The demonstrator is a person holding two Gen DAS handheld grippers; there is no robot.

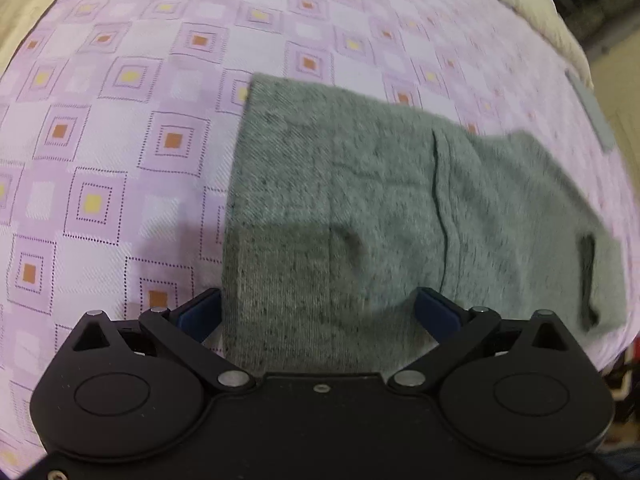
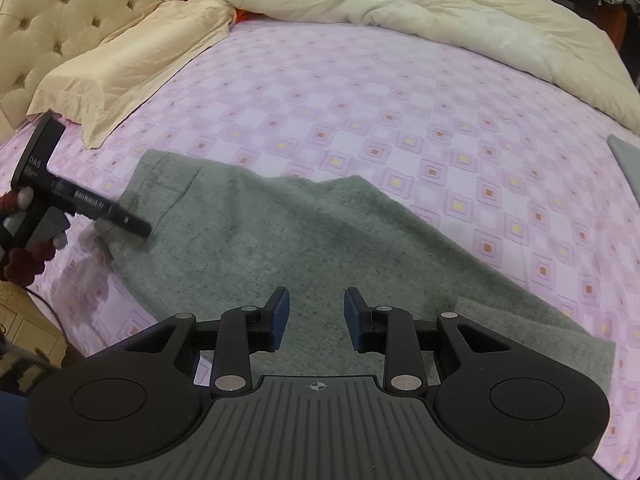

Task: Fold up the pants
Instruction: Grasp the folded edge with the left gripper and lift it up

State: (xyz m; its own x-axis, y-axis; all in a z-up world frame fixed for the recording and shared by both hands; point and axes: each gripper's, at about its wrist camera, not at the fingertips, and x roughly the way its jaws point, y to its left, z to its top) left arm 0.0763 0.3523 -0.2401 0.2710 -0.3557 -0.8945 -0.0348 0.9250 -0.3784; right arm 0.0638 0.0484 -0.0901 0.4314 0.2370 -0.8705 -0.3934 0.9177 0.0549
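Observation:
Grey knit pants lie flat on a pink checked bedsheet. In the left wrist view my left gripper is wide open just above the near end of the pants, with the cloth between its blue pads and nothing held. In the right wrist view the pants stretch from the left to the lower right. My right gripper is open over the middle of the pants and holds nothing. The left gripper also shows in the right wrist view, its tip over the pants' left end.
A cream duvet is heaped at the back of the bed. A cream pillow and a tufted headboard are at the left. A grey folded item lies at the right edge of the sheet.

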